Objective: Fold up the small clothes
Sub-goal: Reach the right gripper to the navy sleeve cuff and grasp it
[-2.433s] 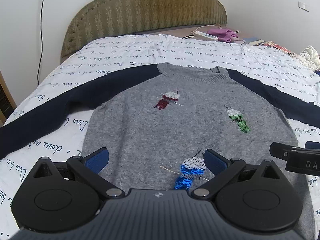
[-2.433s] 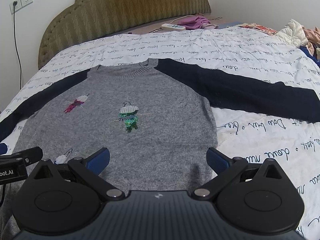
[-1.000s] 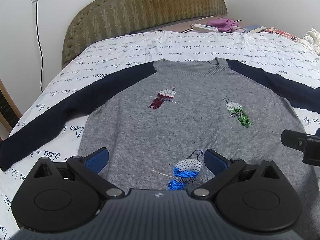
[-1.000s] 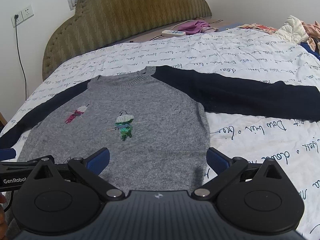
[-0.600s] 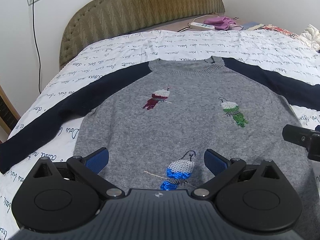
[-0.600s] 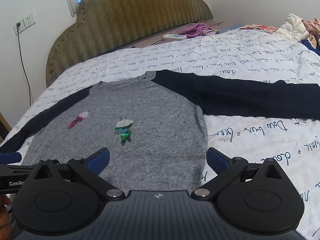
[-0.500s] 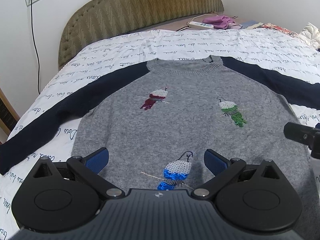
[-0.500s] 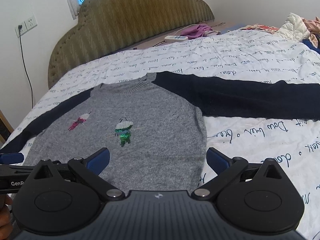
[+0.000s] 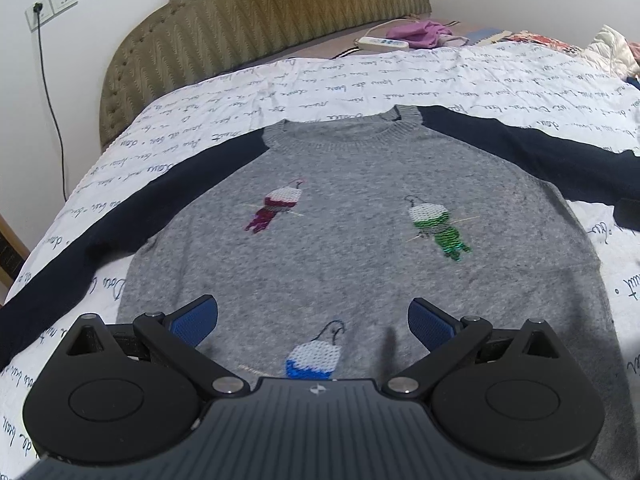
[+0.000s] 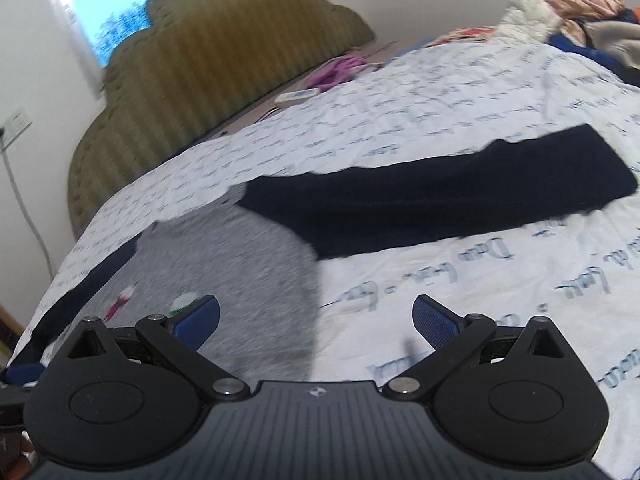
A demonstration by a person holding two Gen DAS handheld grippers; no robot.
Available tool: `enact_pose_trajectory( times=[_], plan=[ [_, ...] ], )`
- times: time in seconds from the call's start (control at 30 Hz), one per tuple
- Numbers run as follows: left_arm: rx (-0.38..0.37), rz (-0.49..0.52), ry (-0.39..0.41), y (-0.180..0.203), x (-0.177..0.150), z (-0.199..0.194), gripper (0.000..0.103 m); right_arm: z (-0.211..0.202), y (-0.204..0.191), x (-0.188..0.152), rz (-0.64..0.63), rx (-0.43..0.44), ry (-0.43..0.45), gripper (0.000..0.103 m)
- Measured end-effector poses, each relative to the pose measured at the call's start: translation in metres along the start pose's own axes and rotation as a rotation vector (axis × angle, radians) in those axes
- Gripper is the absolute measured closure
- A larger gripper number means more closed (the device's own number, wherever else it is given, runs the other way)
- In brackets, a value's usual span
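A grey sweater (image 9: 360,248) with navy sleeves lies flat, face up, on the bed, collar toward the headboard. Both sleeves are spread outward. Three sequin birds, red, green and blue, decorate its front. My left gripper (image 9: 313,320) is open and empty, hovering above the lower hem near the blue bird. My right gripper (image 10: 316,316) is open and empty above the sweater's right side edge (image 10: 308,280), with the right navy sleeve (image 10: 460,200) stretched out ahead of it. A dark bit of the right gripper shows at the right edge of the left wrist view (image 9: 628,214).
The bed has a white sheet (image 9: 320,80) with script print and an olive padded headboard (image 9: 260,20). A power strip (image 9: 383,42) and purple cloth (image 9: 420,34) lie by the headboard. A heap of clothes (image 10: 580,12) is at the far right.
The right gripper has swung quickly to the right, from the sweater body toward its right sleeve; its view is blurred. The left gripper has drawn back a little toward the hem.
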State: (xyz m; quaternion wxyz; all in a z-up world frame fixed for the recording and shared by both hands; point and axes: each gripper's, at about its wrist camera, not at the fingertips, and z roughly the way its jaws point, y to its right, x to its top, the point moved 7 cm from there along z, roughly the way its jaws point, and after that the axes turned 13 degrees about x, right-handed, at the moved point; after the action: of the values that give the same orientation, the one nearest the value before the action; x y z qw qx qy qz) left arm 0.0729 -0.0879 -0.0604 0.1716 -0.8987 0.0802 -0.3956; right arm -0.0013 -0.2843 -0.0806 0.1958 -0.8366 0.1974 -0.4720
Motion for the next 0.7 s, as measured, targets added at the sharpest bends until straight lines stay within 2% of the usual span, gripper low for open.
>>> enact_pose_trajectory(
  times=[0.13,0.23,0.37,0.43,0.5,0.6,0.63,0.7],
  plan=[
    [-0.005,0.017,0.007,0.011,0.003,0.000,0.000,-0.004,0.033,0.011,0.027,-0.085,0.032,0.000],
    [-0.012,0.012,0.006,0.015,0.005,0.001,0.000,-0.011,0.065,0.023,0.113,-0.134,0.076,0.000],
    [-0.021,0.018,-0.003,0.019,0.007,0.006,0.000,-0.021,0.116,0.034,0.332,-0.129,0.151,0.000],
    [-0.019,0.026,-0.008,0.020,0.007,0.009,0.000,-0.025,0.140,0.038,0.435,-0.095,0.202,0.000],
    [-0.018,0.034,-0.015,0.022,0.007,0.013,0.000,-0.029,0.160,0.045,0.493,-0.078,0.274,0.000],
    [-0.016,0.042,-0.023,0.023,0.007,0.016,0.000,-0.028,0.187,0.059,0.545,-0.106,0.347,0.000],
    [-0.015,0.045,-0.023,0.024,0.007,0.017,0.000,-0.027,0.195,0.064,0.562,-0.109,0.375,0.001],
    [-0.014,0.052,-0.023,0.023,0.007,0.019,0.000,-0.025,0.207,0.071,0.589,-0.137,0.398,0.017]
  ],
)
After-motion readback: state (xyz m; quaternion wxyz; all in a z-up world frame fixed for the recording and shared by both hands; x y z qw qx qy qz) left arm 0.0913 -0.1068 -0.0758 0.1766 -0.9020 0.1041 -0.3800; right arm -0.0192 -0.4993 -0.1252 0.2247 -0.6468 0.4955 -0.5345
